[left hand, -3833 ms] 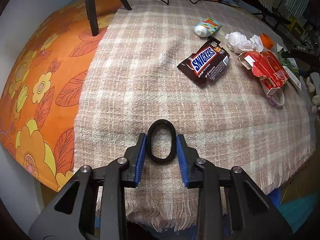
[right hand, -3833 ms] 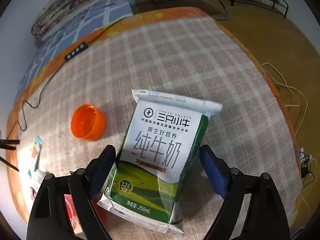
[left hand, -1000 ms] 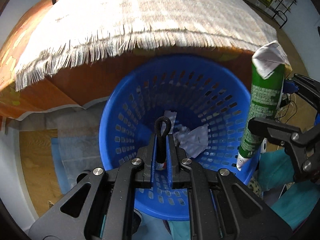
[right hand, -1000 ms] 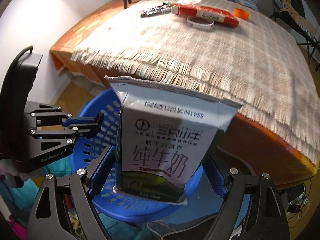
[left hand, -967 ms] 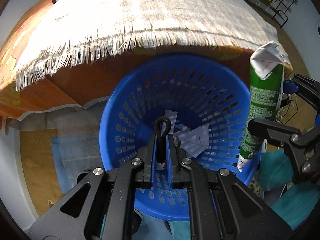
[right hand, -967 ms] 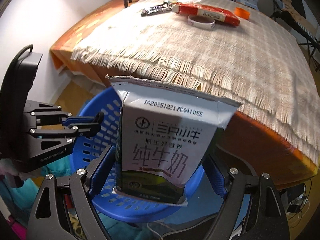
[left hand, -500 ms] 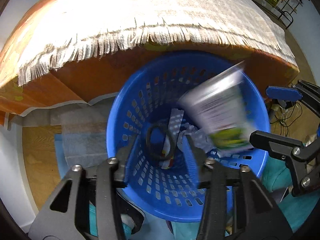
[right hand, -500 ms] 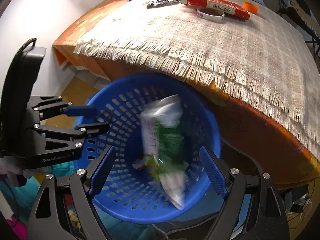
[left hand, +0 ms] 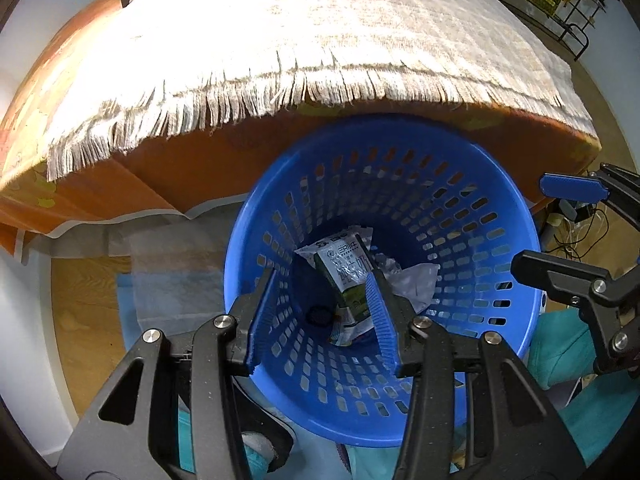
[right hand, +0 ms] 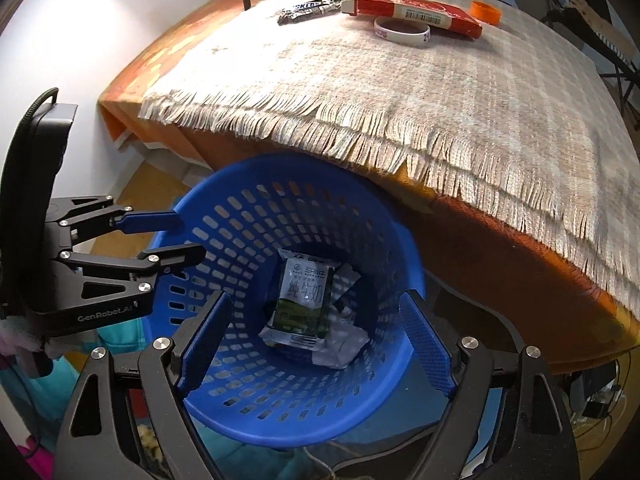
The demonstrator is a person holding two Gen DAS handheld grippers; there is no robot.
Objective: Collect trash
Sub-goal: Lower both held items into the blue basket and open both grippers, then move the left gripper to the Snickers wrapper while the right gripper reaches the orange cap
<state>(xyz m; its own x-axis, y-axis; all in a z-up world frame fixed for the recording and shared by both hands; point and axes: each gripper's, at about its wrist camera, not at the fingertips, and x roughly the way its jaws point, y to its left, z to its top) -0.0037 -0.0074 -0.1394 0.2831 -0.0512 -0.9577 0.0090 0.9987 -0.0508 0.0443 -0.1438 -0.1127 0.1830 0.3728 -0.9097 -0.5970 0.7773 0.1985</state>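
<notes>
milk pouch [right hand: 305, 304] lying at the bottom of blue basket [right hand: 224, 216] on crumpled paper [right hand: 340, 344], black ring [left hand: 320, 315] lying beside it, left gripper [left hand: 320, 316] hovering above, jaws having just been opening, empty, right gripper [right hand: 316, 340] hovering wide open, empty, fringed cloth [right hand: 400, 100] overhanging behind

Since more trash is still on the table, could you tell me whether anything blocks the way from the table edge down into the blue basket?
Nothing visible does. The blue basket sits open-topped just below the fringed cloth, holding only the milk carton.
</notes>
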